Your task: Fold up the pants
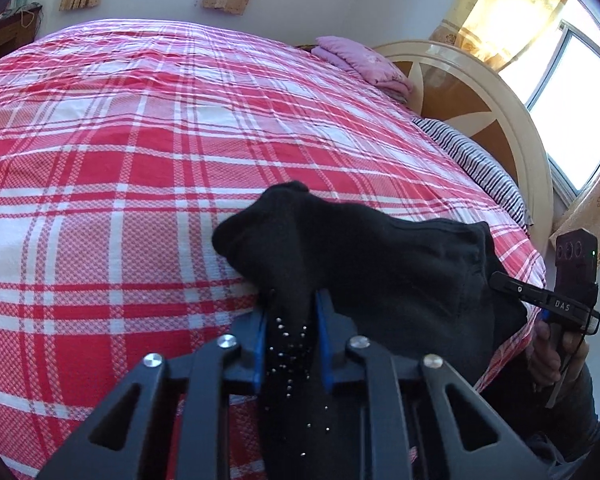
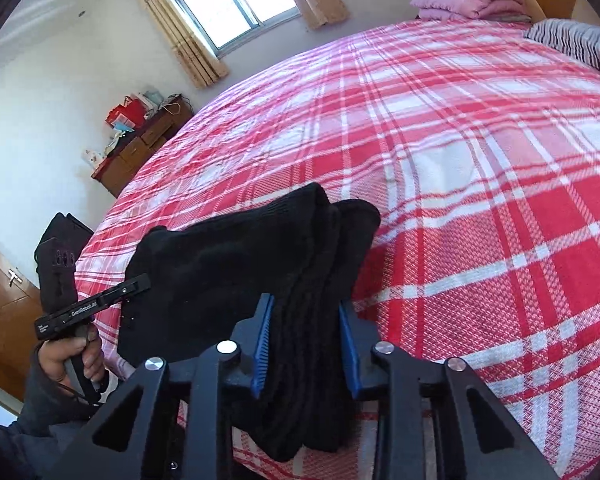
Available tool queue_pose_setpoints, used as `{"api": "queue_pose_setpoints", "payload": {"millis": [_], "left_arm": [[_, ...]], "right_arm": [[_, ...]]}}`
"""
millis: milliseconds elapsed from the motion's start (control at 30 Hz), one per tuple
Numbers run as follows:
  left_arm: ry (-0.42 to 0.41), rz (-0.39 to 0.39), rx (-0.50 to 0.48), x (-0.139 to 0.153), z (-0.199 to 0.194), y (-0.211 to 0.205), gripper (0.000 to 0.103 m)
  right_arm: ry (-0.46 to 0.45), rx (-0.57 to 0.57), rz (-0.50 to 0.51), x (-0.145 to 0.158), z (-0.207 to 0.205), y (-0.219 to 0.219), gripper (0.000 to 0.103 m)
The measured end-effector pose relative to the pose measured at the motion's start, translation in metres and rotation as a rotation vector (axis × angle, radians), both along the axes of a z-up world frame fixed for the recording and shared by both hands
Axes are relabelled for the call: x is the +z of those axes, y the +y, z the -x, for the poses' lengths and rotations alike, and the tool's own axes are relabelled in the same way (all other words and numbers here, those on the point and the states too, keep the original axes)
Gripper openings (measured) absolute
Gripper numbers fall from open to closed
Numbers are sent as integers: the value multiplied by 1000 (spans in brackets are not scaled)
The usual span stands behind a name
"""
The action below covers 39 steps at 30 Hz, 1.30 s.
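With the left tongs (image 1: 290,300) and right tongs (image 2: 306,316) each clamped on the black pants (image 1: 380,264) at the bed's (image 1: 140,160) near edge, uneven lifting could skew the fold.

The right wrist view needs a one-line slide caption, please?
Right gripper clamps bunched black fabric pants on the red plaid bedspread.
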<state>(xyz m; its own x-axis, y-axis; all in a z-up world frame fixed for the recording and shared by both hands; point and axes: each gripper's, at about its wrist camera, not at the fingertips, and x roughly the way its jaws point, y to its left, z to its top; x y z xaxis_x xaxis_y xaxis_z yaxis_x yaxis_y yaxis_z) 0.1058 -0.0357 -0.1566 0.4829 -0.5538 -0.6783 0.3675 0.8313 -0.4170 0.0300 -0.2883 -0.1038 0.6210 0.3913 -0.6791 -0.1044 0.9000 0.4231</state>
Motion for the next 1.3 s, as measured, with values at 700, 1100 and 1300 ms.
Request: {"api": "queue_pose_setpoints", "payload": {"millis": [700, 1100, 1300], "left_arm": [[-144, 54, 220, 65, -3, 89, 11], [-180, 18, 508, 67, -7, 190, 11], [-109, -38, 546, 33, -21, 207, 11]], "right_arm": [[-133, 274, 131, 74, -103, 113, 26], [-159, 466, 96, 60, -200, 250, 26], [-82, 455, 91, 22, -228, 277, 26]]}}
